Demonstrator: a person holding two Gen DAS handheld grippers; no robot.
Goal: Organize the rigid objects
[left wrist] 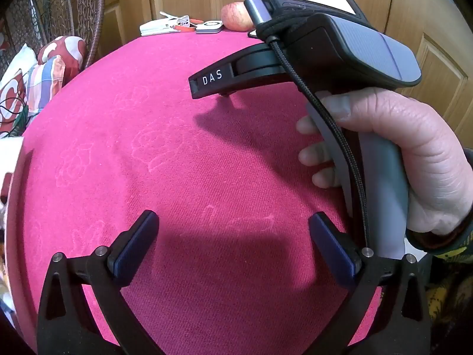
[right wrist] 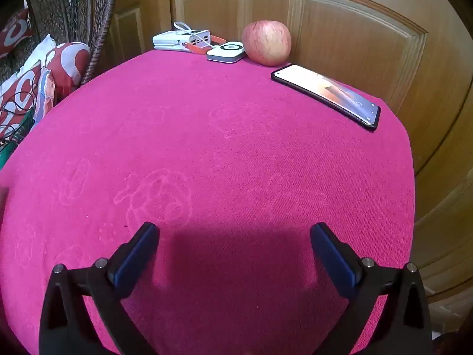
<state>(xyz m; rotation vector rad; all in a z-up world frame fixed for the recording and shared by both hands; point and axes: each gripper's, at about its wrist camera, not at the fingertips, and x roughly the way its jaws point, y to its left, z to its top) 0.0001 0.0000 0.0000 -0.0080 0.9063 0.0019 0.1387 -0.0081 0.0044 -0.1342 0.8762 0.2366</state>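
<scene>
Pink cloth (right wrist: pixel 236 162) covers the whole table top, faint flower outlines pressed into its weave. Wooden panelled doors (right wrist: pixel 354 38) stand right behind the far edge. Off the left side, a wicker chair (right wrist: pixel 97 9) holds red-and-white cushions (right wrist: pixel 68 59). Left gripper (left wrist: pixel 233 230) hangs over bare cloth, jaws wide apart, nothing between the blue pads. Right gripper (right wrist: pixel 235 236) likewise hangs over bare cloth, jaws wide, holding nothing; the left view shows its grey body gripped by the person's right hand (left wrist: pixel 414 159), a braided black cable (left wrist: pixel 340 139) running down the handle. All objects sit along the far edge. Black phone (right wrist: pixel 326 94), screen lit, lies flat at the far right, angled along the edge. Red apple (right wrist: pixel 267 43) stands at the back, just left of the phone. White power bank (right wrist: pixel 181 40) lies at the far left with a white cord on top and an orange strap (right wrist: pixel 207 46) beside it. Small white charger puck (right wrist: pixel 226 51), ring mark on top, lies between the power bank and the apple, close to both.
</scene>
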